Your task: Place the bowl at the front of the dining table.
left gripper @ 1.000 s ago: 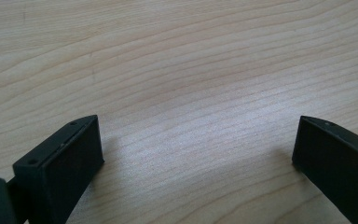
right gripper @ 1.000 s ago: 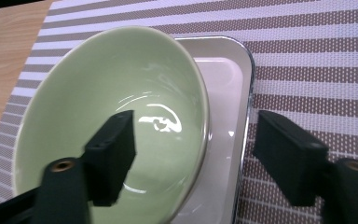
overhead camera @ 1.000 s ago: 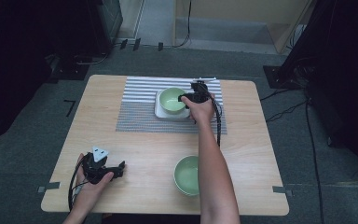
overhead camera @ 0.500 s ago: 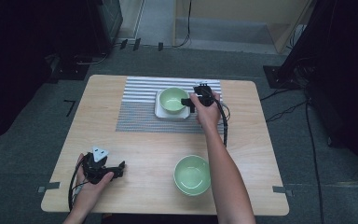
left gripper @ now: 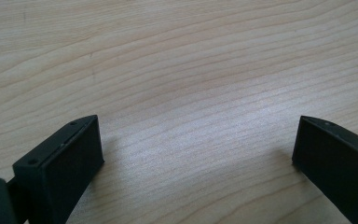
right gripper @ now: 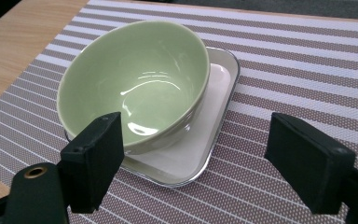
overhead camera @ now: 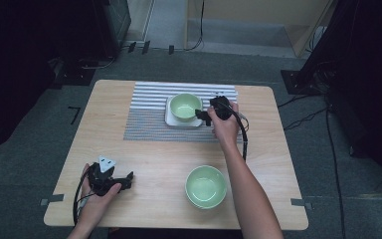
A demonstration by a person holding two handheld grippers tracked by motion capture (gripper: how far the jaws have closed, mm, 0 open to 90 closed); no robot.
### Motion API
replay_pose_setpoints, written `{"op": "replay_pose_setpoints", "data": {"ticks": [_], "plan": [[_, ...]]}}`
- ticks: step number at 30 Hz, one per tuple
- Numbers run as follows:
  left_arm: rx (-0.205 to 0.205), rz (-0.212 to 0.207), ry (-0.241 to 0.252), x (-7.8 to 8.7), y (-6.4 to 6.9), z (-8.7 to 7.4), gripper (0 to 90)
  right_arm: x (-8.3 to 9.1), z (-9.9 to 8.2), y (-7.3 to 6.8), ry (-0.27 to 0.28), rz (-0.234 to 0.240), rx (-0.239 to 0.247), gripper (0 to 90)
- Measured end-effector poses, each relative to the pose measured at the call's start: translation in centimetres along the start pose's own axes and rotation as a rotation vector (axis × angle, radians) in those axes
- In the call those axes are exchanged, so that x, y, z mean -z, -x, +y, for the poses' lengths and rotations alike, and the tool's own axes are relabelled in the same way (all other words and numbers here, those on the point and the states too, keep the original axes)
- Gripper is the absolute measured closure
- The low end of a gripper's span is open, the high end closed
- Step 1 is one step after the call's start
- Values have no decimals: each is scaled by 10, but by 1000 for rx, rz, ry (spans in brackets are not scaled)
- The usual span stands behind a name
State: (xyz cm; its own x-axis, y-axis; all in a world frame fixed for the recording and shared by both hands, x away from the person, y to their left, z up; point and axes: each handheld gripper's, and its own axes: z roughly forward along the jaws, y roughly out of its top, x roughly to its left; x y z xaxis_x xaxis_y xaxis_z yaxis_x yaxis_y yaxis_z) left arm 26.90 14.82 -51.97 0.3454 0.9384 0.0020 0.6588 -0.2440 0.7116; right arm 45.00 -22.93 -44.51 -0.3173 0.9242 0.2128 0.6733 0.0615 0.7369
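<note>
While we keep our left hand-held gripper (overhead camera: 124,180) parked at the near-left corner of the worktop (overhead camera: 144,154), its jaws stand wide apart with bare wood between them and nothing held. Just to its right, near the front edge, sits a second green bowl (overhead camera: 206,186), empty and untouched, well apart from both hands.

Farther out, on the striped placemat (overhead camera: 149,122), lies the thing we are working with: the green bowl (right gripper: 135,88), resting in a white square tray (right gripper: 214,121) and sitting tilted there, one side of its foot riding up. We judge it to be glazed ceramic: stiff, fairly heavy for its size, slick under the pads and liable to chip if knocked against the tray. The wall is smooth and curved, so the best hold is across the rim, one jaw inside and one outside, squeezed firmly enough that it cannot slide.

Our right hand-held gripper (right gripper: 193,154) hovers just beside that bowl, on its right as the high view shows. Its jaws have just been opening and now gape wide; the bowl's near rim sits by one jaw but nothing lies between the pads, and neither presses on it. The bowl looks released onto the tray.
</note>
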Motion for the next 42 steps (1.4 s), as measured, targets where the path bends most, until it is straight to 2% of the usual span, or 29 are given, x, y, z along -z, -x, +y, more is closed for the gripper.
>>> {"op": "replay_pose_setpoints", "data": {"ticks": [2,4,14,18,30,35,42], "plan": [[0,0,0,0,0,0,10,4,-2,0,6,3,7,187],[0,0,0,0,0,0,10,8,-6,-2,18,-23,37,190],[0,0,0,0,0,0,10,21,-18,2,40,-21,23,190],[0,0,0,0,0,0,10,26,-23,2,47,-23,38,191],[0,0,0,0,0,0,10,38,-36,5,63,-14,34,188],[0,0,0,0,0,0,10,43,-42,8,64,-36,44,189],[0,0,0,0,0,0,10,51,-50,15,74,-56,24,189]]}}
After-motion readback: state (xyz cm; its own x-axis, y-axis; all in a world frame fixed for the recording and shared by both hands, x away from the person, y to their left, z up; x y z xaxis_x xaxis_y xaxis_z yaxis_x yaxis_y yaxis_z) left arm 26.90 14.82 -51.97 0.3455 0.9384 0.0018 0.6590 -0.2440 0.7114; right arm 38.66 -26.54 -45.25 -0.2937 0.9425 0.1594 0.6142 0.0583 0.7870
